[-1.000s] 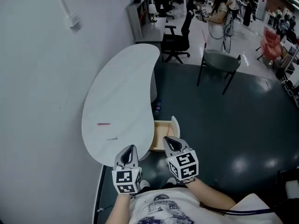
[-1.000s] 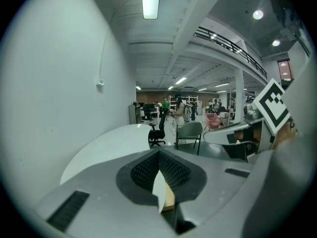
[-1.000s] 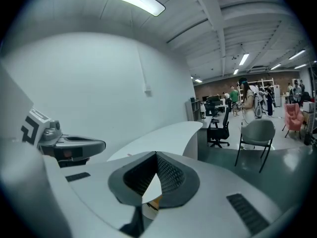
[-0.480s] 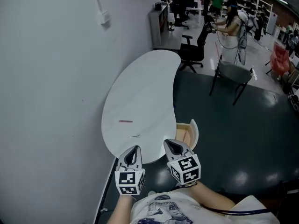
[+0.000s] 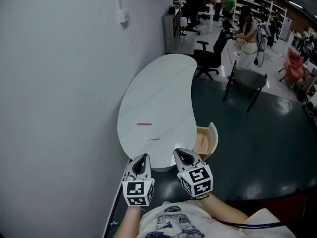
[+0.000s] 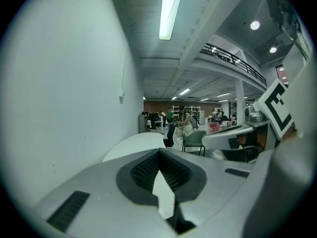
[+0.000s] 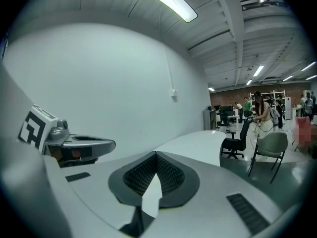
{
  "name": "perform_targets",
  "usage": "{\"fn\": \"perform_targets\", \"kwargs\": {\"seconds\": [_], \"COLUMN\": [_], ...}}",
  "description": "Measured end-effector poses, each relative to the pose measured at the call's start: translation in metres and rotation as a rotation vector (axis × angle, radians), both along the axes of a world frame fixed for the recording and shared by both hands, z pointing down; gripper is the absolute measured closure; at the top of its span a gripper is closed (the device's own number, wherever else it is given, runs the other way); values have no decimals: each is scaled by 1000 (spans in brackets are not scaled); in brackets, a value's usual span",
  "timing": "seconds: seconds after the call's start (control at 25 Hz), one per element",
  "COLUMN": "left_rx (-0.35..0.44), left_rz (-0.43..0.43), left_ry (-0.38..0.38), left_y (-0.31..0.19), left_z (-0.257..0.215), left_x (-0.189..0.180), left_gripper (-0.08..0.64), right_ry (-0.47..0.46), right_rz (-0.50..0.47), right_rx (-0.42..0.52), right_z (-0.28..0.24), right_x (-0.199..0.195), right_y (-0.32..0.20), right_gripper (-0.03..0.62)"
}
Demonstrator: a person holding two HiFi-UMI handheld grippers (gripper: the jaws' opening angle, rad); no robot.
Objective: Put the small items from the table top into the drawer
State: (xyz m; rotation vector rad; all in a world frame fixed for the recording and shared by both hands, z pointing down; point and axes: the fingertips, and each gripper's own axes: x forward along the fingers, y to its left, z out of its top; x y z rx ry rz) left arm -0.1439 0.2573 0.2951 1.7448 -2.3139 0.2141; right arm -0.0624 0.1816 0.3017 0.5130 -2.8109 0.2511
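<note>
Items for the drawer are lying on the near half of the white counter (image 5: 163, 83). A short pink stick (image 5: 144, 124) is sitting toward the wall-side edge, and a thin dark sliver (image 5: 153, 139) is lying closer to the near end. I cannot tell what either one is. The drawer (image 5: 204, 142) is standing open under the counter's right edge, by that same end, and what I am seeing of its inside looks bare.

I am judging this as the very start: nothing is collected yet. Both pieces are lying flat, so the next move is calling for one tool to spread, tip down steeply over the sliver and pinch right at the surface.

I am holding my left tool (image 5: 141, 158) and right tool (image 5: 184, 155) side by side just short of the counter's near end. Each is pressed together and carrying nothing. Both are pointing forward and slightly down, wrists tucked near my chest, marker cubes facing up.
</note>
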Motion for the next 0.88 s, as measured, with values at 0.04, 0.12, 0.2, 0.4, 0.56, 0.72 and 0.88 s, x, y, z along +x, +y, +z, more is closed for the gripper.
{"fn": "perform_targets", "kwargs": {"seconds": [0.04, 0.12, 0.2, 0.4, 0.56, 0.72, 0.88], "left_rx": [1, 4, 7, 21, 24, 3, -20], "left_rz": [2, 4, 6, 11, 6, 2, -14], "left_ry": [2, 6, 7, 18, 23, 26, 41], "left_y": [4, 11, 15, 17, 19, 28, 38], "left_z": [1, 2, 2, 1, 3, 9, 21], "left_x": [-3, -6, -9, -14, -20, -27, -36], "left_gripper": [526, 526, 526, 526, 526, 526, 526], "right_ry": [2, 8, 12, 19, 28, 27, 44], "right_rz": [2, 6, 8, 14, 18, 32, 29], "right_rx": [1, 3, 7, 11, 5, -3, -18], "right_z": [1, 2, 2, 2, 5, 9, 19], "right_x": [-2, -5, -8, -12, -17, -23, -30], "right_y": [4, 10, 14, 17, 17, 23, 35], "right_gripper": [571, 571, 571, 571, 571, 571, 571]}}
